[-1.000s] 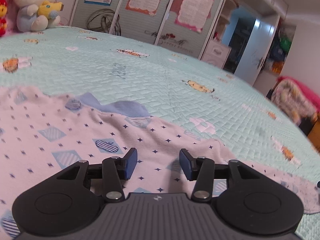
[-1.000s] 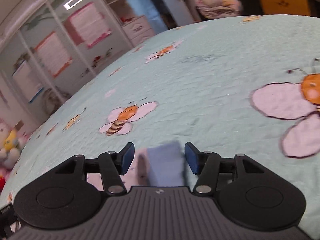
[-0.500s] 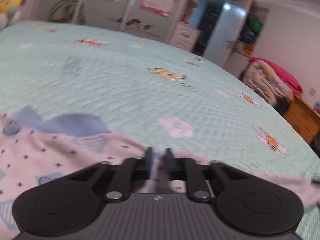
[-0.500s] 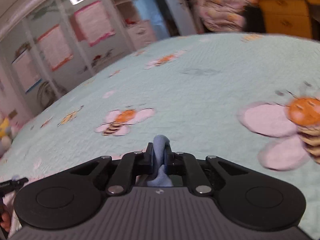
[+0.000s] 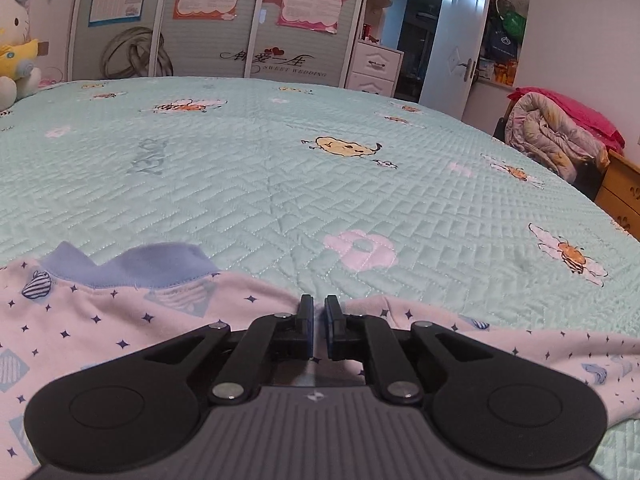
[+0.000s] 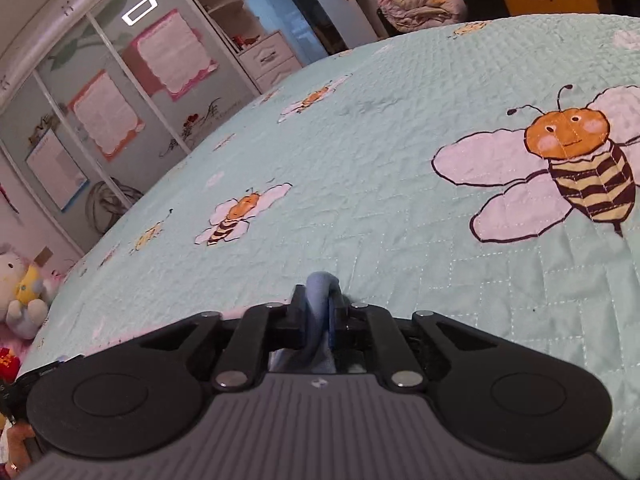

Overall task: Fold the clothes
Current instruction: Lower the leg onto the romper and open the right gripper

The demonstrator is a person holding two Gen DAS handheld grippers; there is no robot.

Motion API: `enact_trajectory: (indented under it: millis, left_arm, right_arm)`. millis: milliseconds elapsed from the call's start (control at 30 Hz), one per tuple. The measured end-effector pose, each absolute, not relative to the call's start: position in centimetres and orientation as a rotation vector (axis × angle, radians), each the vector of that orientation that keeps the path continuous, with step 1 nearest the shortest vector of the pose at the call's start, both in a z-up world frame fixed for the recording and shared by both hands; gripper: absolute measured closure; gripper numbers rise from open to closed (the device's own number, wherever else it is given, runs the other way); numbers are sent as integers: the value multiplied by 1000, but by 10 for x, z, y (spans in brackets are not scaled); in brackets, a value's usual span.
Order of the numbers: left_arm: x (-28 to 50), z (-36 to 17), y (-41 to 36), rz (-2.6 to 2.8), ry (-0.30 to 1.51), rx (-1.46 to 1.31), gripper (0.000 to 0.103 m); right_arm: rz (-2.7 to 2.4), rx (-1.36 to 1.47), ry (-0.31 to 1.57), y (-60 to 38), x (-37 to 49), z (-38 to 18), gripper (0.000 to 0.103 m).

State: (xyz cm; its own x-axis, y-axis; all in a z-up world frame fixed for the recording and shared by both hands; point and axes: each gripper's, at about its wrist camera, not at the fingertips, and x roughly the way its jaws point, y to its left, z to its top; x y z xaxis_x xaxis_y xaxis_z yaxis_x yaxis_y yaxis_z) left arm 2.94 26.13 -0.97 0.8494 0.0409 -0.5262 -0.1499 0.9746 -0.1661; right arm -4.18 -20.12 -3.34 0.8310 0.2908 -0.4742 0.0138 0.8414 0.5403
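A mint quilted bedspread printed with bees and flowers is filling both views, and a pale pink garment with small navy stars and a blue collar band is lying flat along its near edge. The left gripper is pinching a ridge of the pink cloth just right of the collar, its jaws nearly together. The right gripper is gripping a bunched blue cuff, which is bulging up between the pads, though its jaws are easing apart at this moment. That is probably the main risk: if the right grip is loosening while the fabric is under tension, the cuff could slide out and the fold would fall askew. The left pinch is also looking shallow, so a sharp pull might strip the cloth free. Both grippers are sitting low over the bed, pointing forward and tilting moderately downward, the right view slightly canted.
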Motion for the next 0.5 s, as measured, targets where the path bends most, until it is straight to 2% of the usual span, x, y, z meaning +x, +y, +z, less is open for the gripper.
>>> enact_trajectory:
  millis: [33, 100, 300, 500]
  left_arm:
    - [29, -10, 262, 101, 548, -205, 94]
    - [29, -10, 260, 105, 549, -193, 94]
    - [30, -9, 251, 123, 549, -133, 94]
    - [29, -10, 251, 123, 545, -132, 94]
  right_arm:
    - [152, 560, 566, -203, -43, -31, 80]
    - [113, 526, 519, -202, -47, -23, 65]
    - [268, 268, 458, -152, -45, 14, 64]
    - [583, 261, 611, -69, -35, 12, 64]
